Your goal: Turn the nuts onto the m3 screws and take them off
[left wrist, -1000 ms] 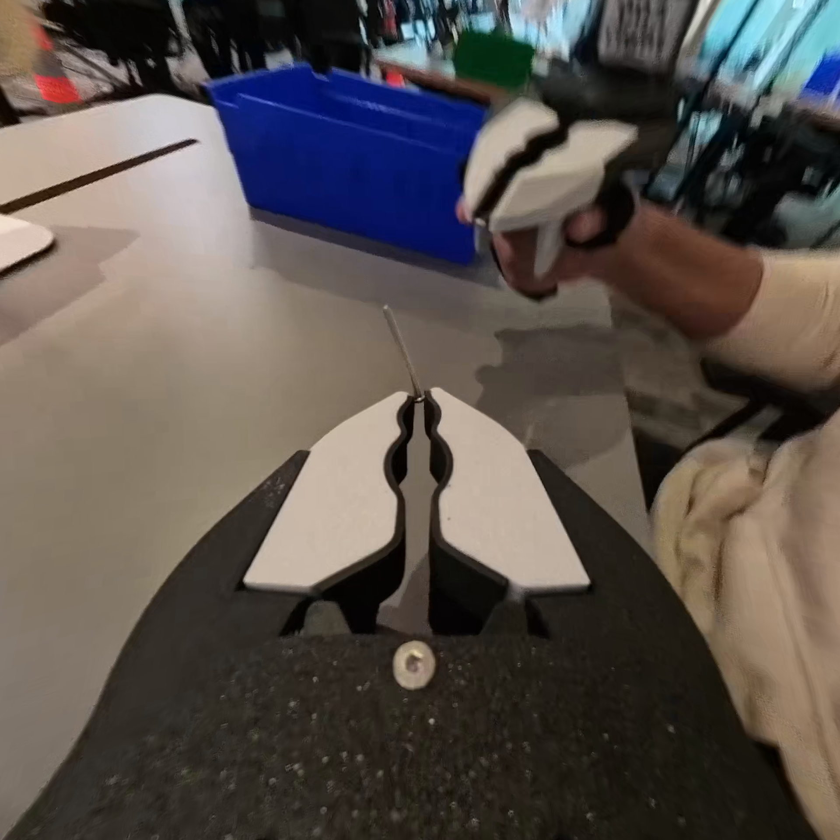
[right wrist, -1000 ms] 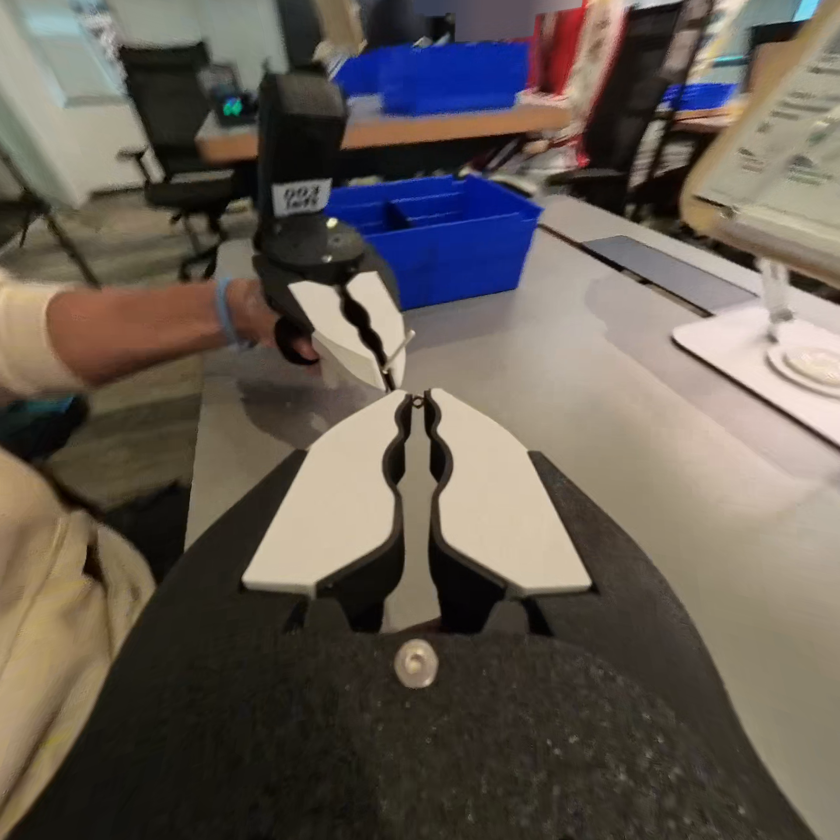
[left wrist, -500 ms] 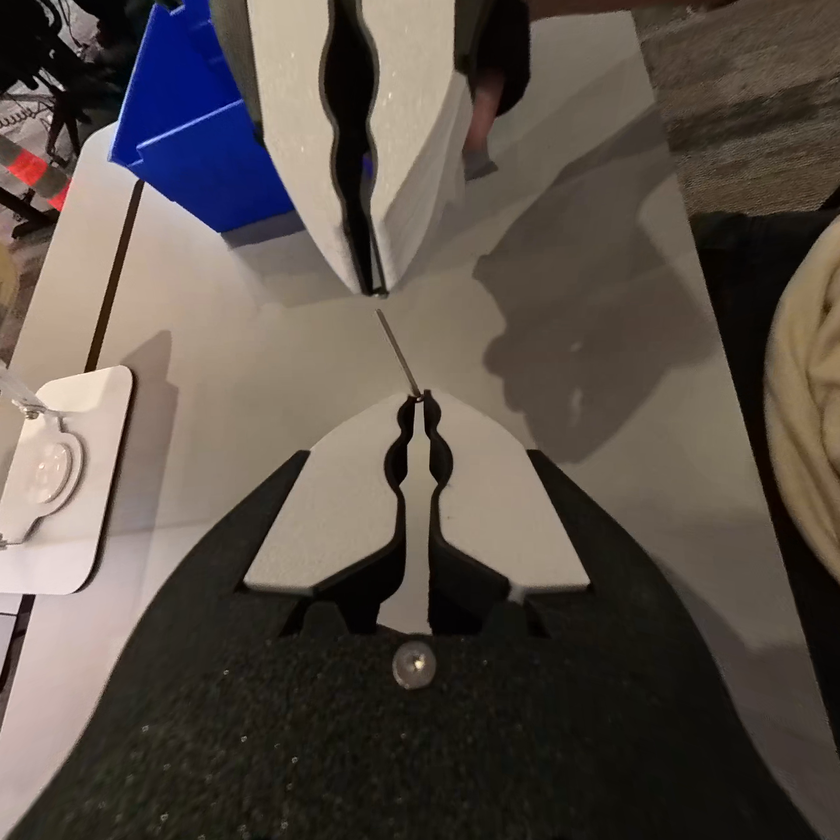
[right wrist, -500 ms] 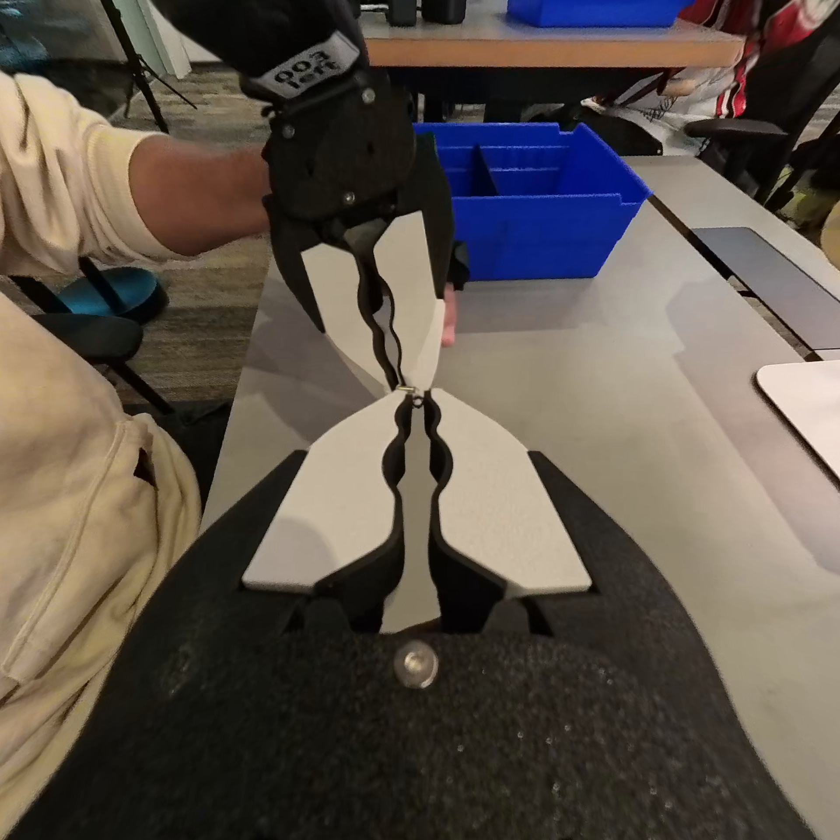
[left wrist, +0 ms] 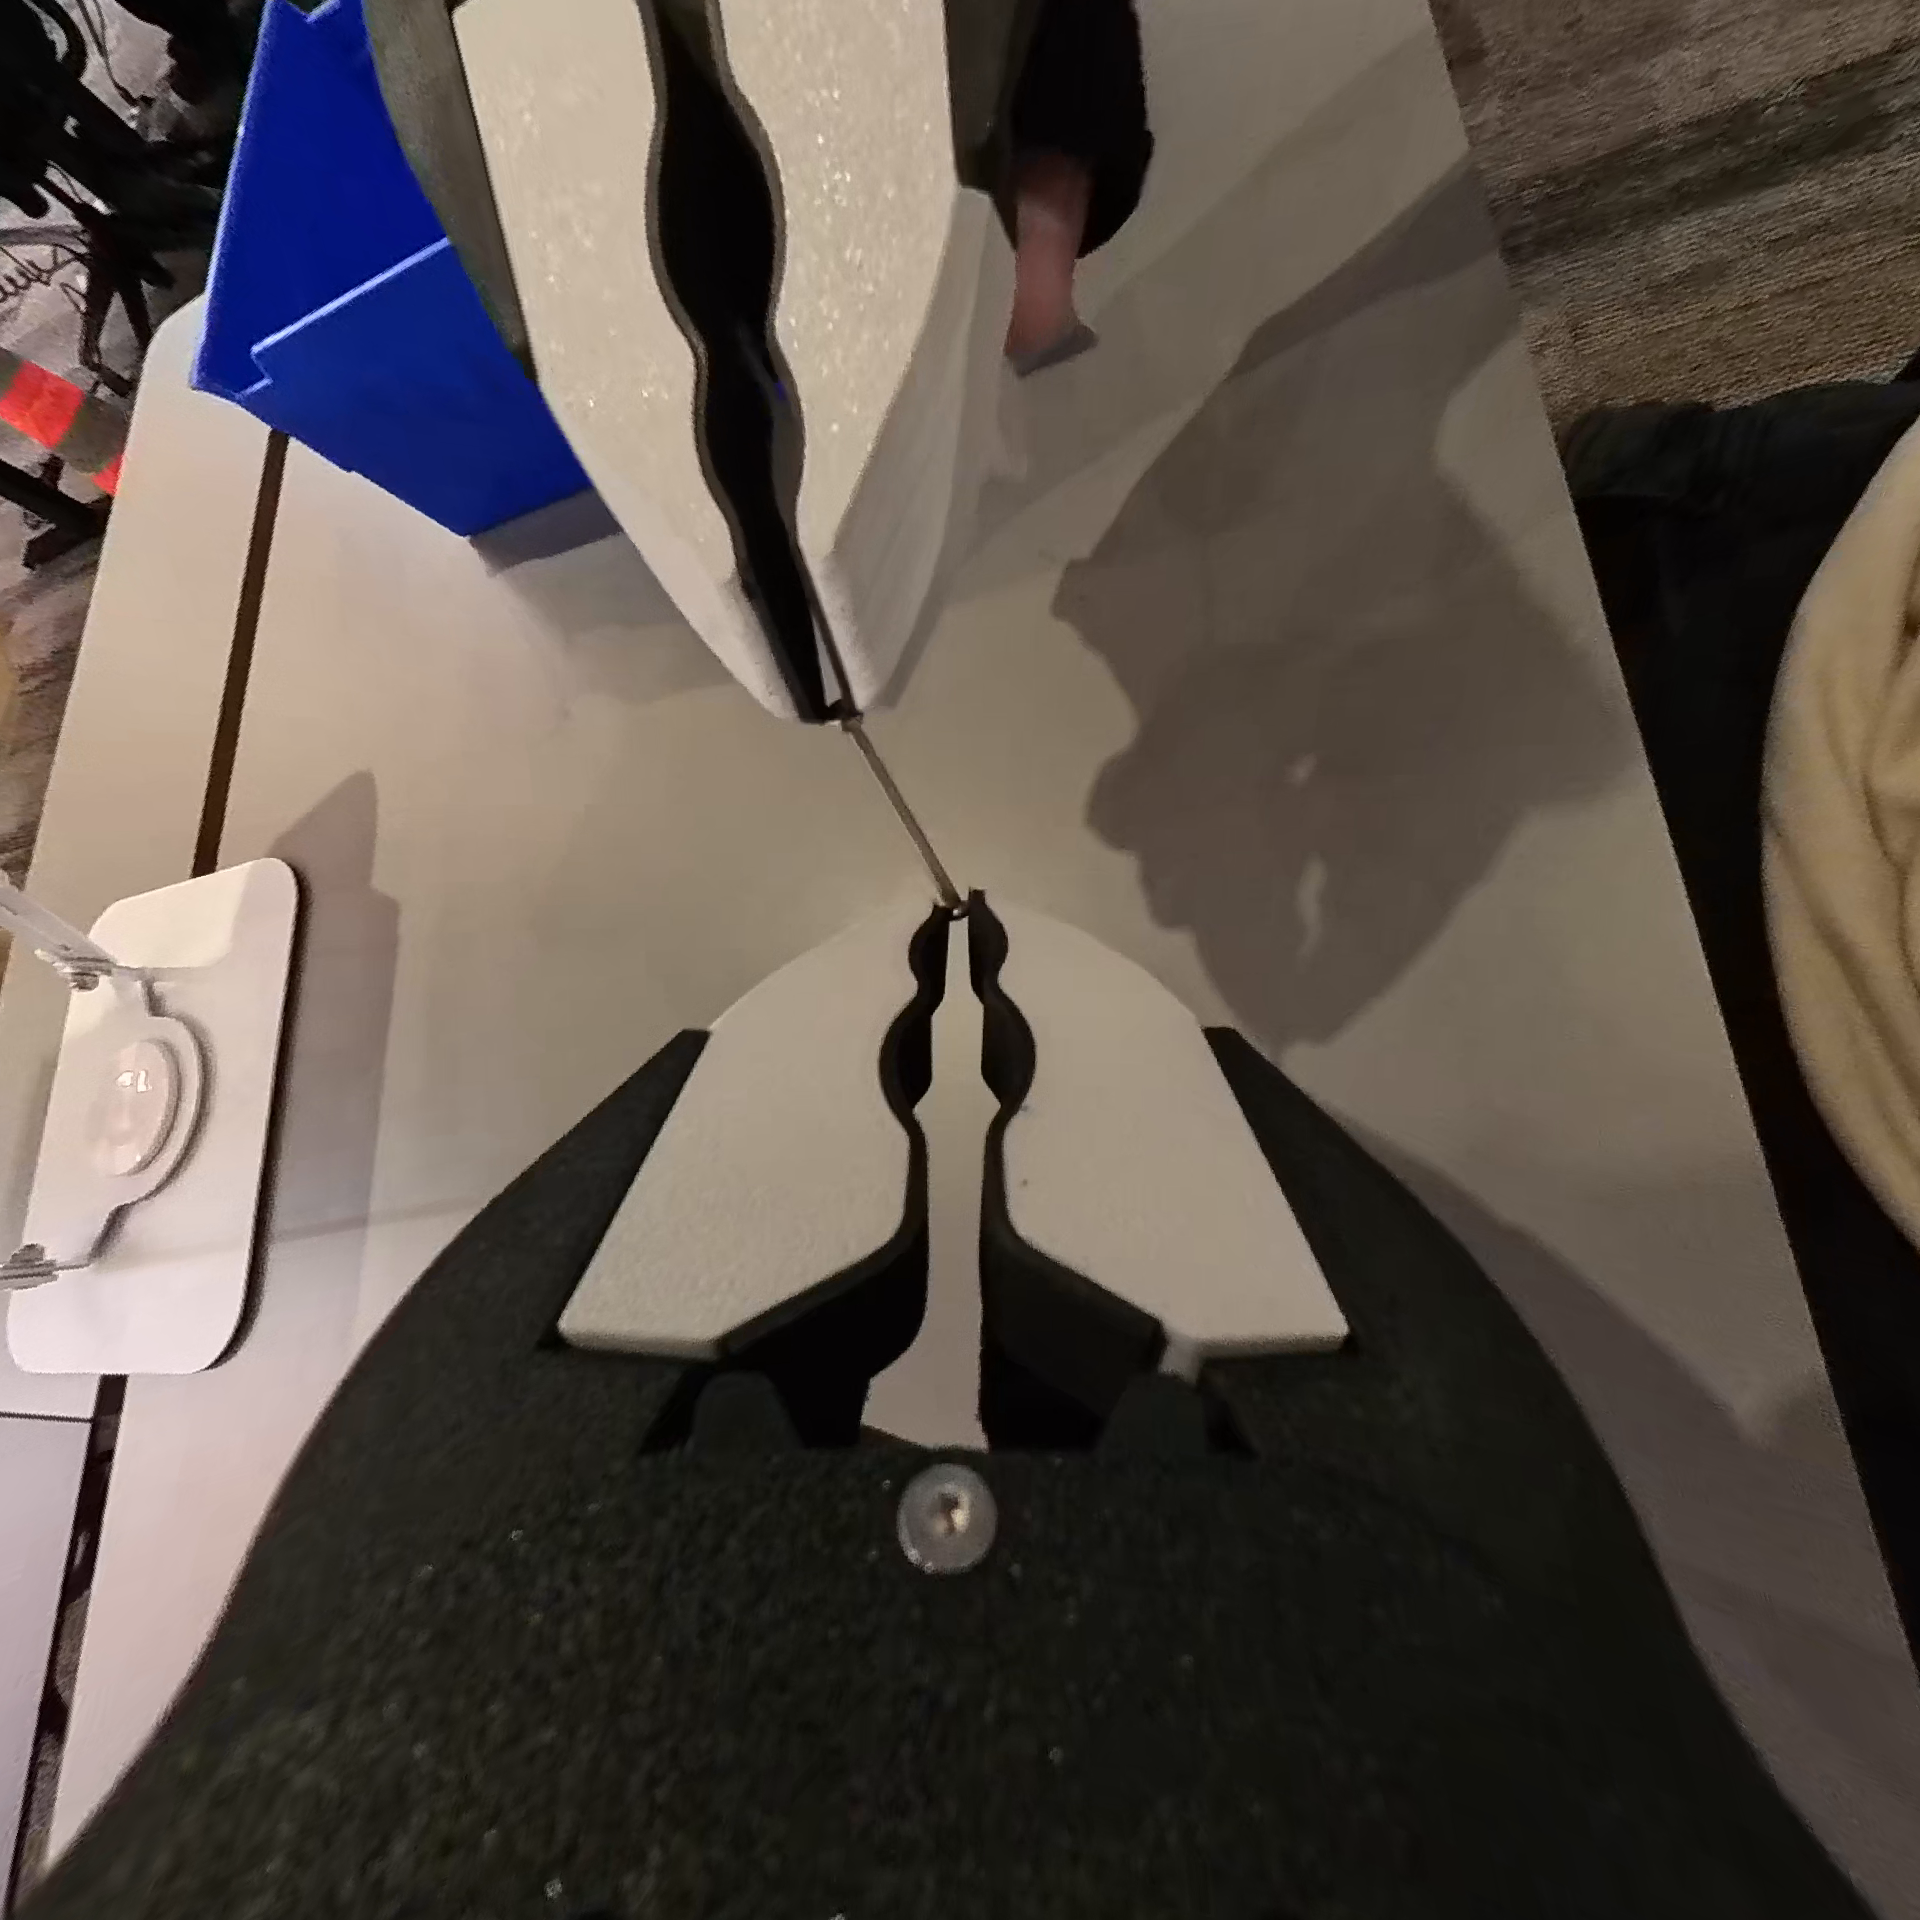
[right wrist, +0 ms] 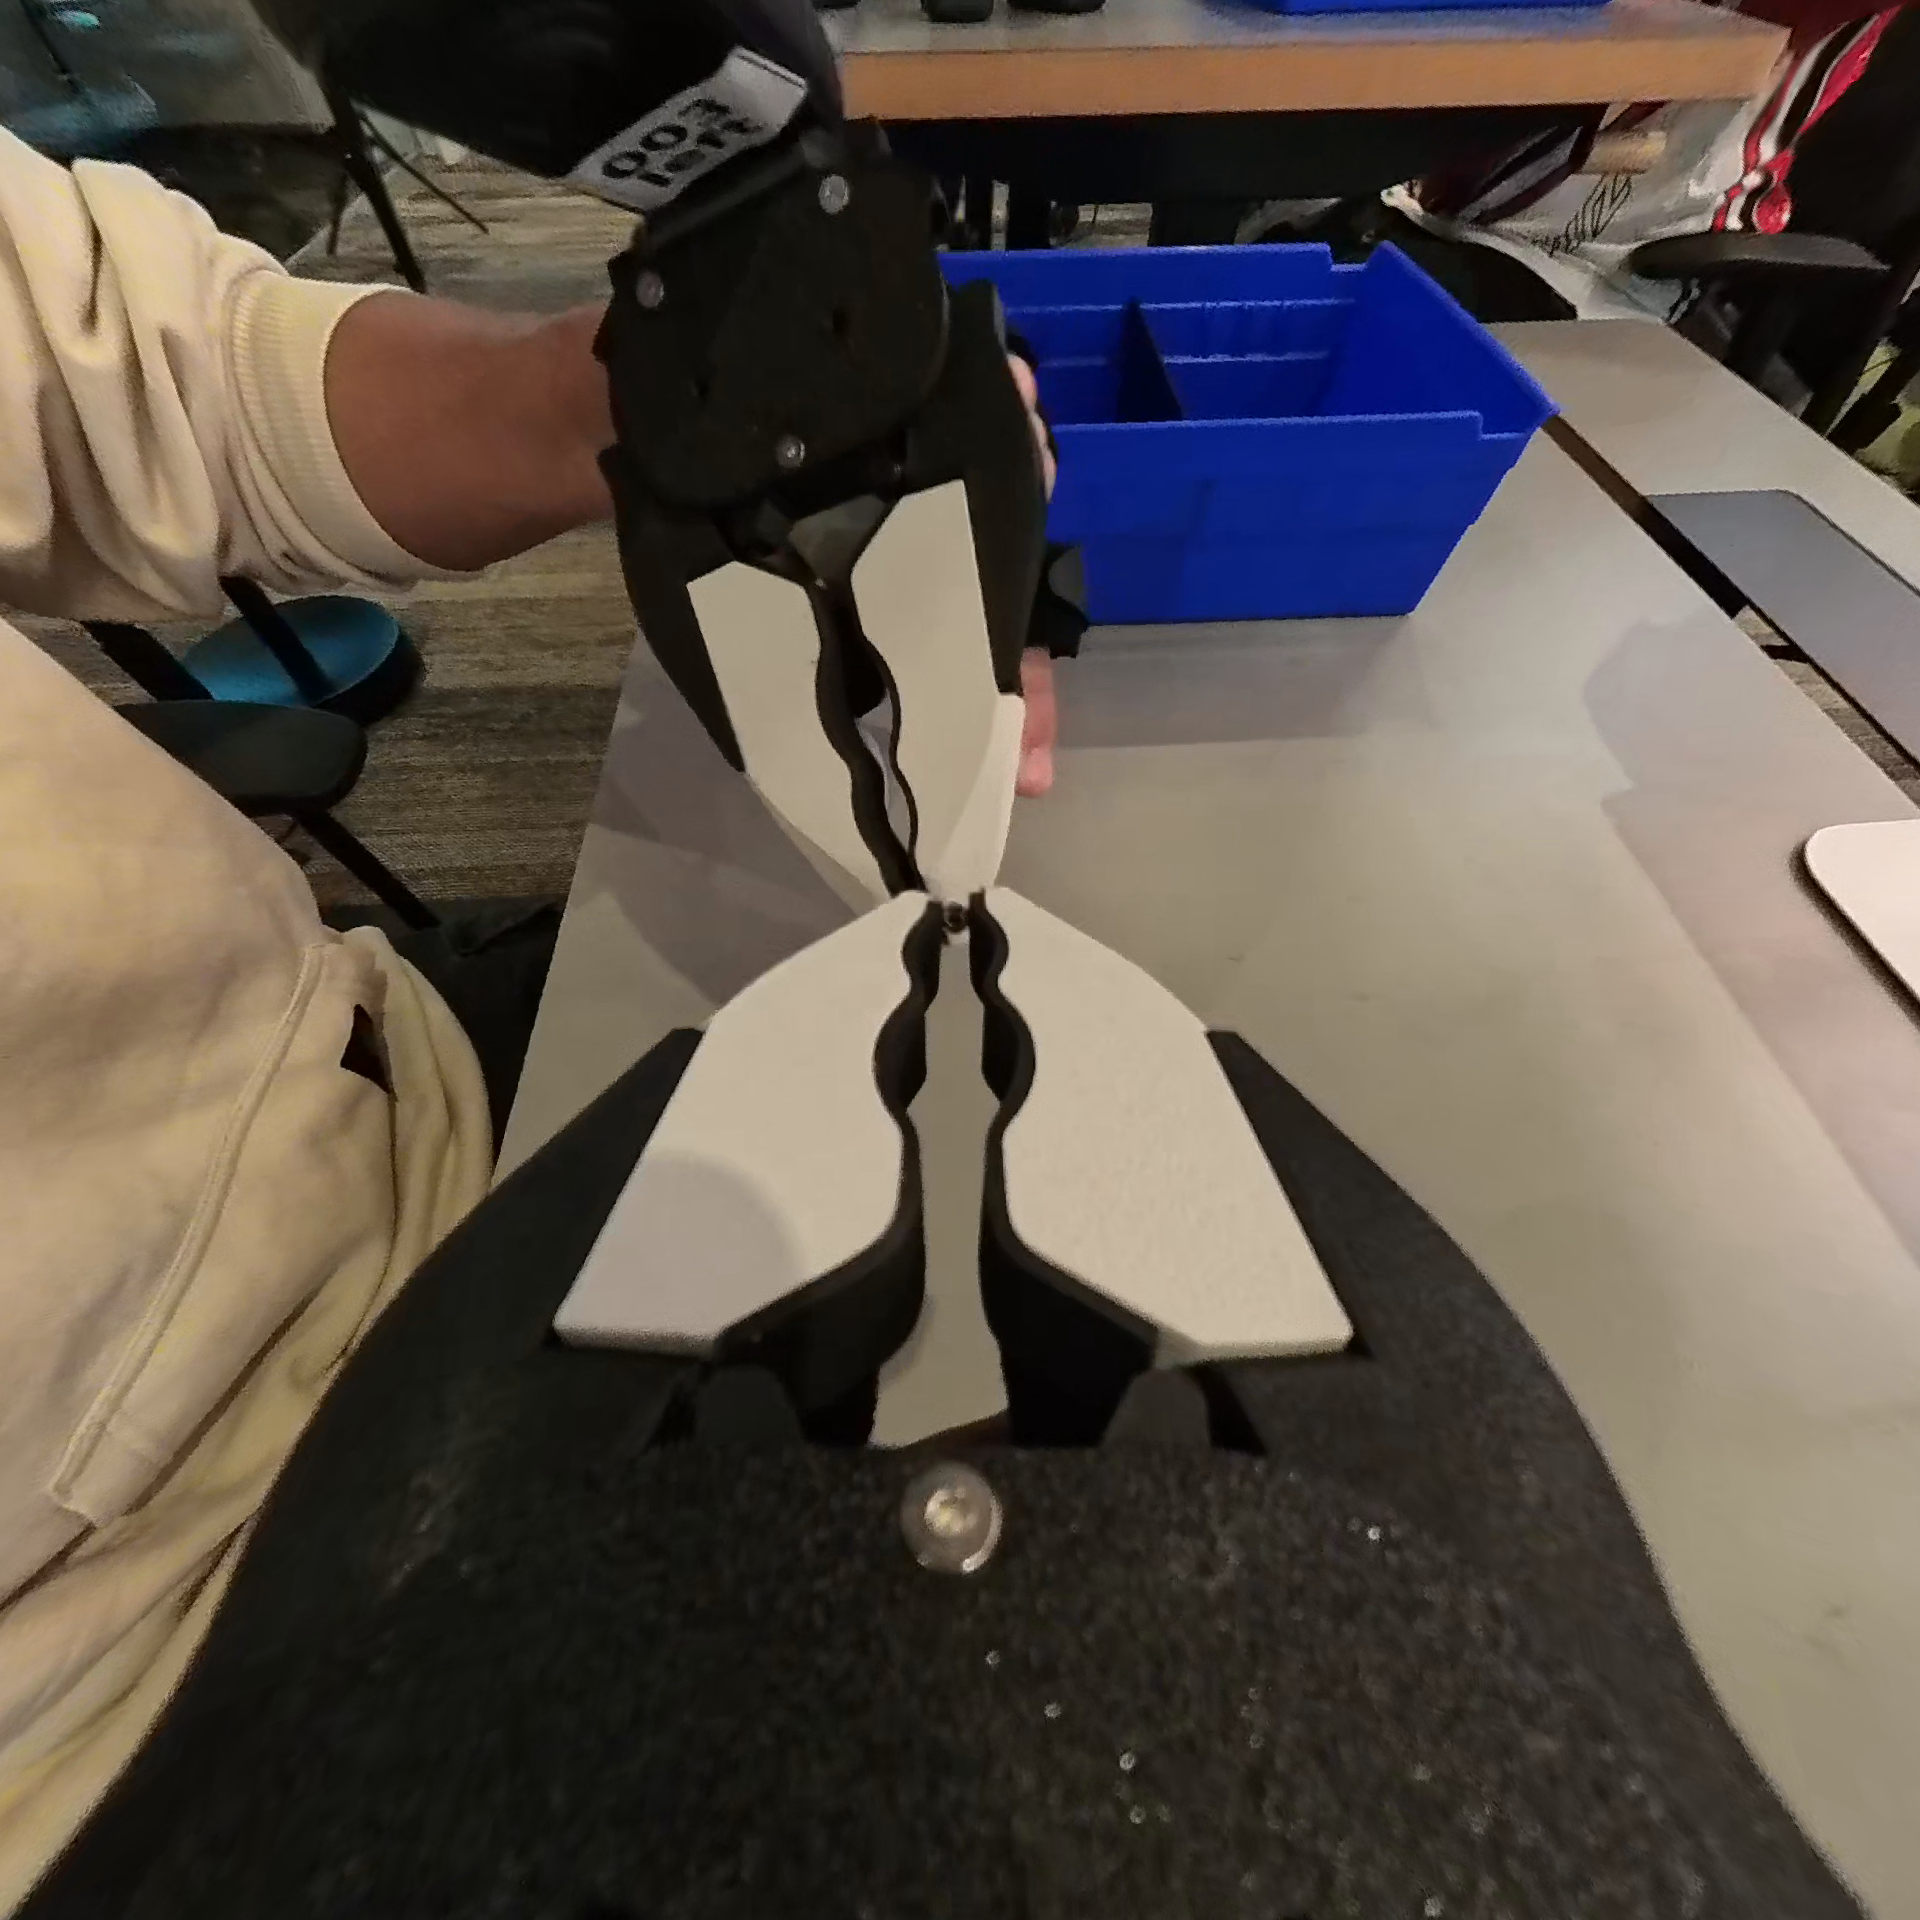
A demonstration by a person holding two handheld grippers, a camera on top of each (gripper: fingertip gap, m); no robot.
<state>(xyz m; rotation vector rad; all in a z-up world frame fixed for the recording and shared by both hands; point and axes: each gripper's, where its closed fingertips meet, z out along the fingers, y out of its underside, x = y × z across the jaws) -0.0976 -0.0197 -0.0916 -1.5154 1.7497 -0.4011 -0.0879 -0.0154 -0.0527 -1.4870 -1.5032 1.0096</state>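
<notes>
left tool (left wrist: 958, 906): pinched on screw (left wrist: 902, 812) head end | screw axis: straight ahead, tilted up-left toward right tool (left wrist: 834, 715) | right tool: closed on nut (right wrist: 952, 914), touching screw tip | above desk (left wrist: 520, 831) | next: likely threading

From my left wrist view the light is dim and warm, falling from above, so the right gripper (left wrist: 831, 712) throws a large hard-edged dark shadow across the pale worktop (left wrist: 623, 831), which carries a soft sheen but no harsh glare. The near parts of my own left gripper (left wrist: 961, 909) are sharp in the middle, while the wide-angle lens bends the worktop edges and smears the blue bin (left wrist: 364, 343) and the floor at the borders. On the right wrist view the light is more even, the cream sleeve (right wrist: 156, 416) and far background are soft, and the bottom corners show slight motion blur.
</notes>
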